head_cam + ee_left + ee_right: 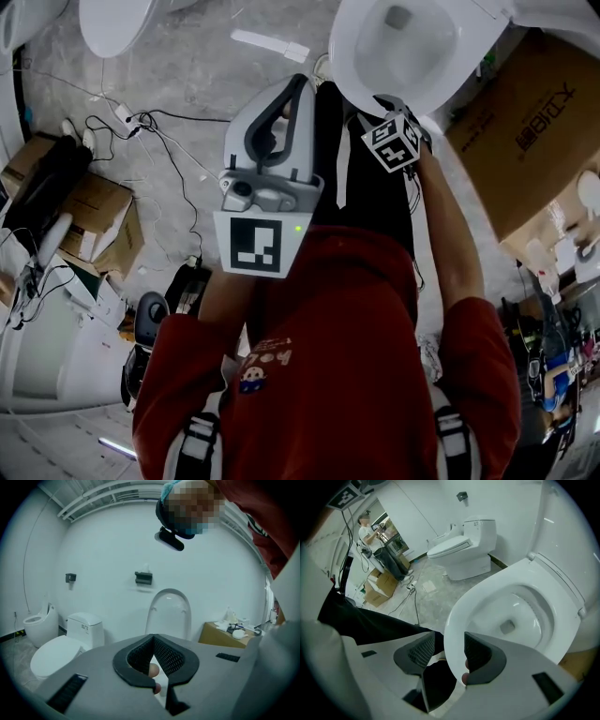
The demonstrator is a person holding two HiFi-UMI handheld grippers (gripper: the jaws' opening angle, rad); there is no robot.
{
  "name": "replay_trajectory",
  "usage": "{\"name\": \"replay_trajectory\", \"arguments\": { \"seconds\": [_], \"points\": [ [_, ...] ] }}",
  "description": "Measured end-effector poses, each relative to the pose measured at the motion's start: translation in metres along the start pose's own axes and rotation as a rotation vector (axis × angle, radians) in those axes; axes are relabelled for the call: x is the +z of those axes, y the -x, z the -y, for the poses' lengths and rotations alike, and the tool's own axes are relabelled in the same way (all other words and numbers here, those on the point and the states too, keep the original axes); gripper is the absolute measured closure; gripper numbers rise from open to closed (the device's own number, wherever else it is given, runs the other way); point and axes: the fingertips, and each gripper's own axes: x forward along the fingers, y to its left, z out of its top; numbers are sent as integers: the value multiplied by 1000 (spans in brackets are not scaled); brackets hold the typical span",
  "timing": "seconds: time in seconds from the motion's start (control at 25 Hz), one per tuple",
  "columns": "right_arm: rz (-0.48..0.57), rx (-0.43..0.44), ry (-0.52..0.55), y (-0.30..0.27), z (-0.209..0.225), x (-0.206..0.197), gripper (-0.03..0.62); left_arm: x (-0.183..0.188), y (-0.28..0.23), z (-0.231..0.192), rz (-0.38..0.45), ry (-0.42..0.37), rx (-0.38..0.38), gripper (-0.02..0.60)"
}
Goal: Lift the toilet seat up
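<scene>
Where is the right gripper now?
The right gripper sits upper right in the head view, at the front edge of the toilet seat; its open jaws straddle that edge.

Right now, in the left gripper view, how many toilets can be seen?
3. A small toilet stands at the far left, a toilet with a tank beside it, and a third toilet, lid raised, in the centre. Others may be hidden behind the left gripper.

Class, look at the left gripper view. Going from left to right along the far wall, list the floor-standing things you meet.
Small white toilet → toilet with a cistern → raised toilet lid → cardboard box.
</scene>
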Motion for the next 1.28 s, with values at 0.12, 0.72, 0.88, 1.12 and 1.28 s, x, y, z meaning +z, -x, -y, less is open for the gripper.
{"name": "replay_trajectory", "arguments": {
  "seconds": [0.12, 0.72, 0.88, 1.12, 1.28],
  "points": [
    [-27, -6, 9, -7, 4, -6, 415, -7, 1, -3, -12, 8, 9, 572],
    [-125, 41, 83, -49, 6, -20, 360, -35, 8, -21, -72, 36, 37, 572],
    [-134, 27, 118, -59, 9, -21, 355, -39, 9, -21, -84, 42, 40, 572],
    [-185, 53, 138, -74, 11, -32, 353, -49, 12, -17, -102, 47, 43, 572],
    [-222, 81, 161, -81, 10, -41, 353, -50, 13, -15, -102, 52, 50, 572]
  ]
}}
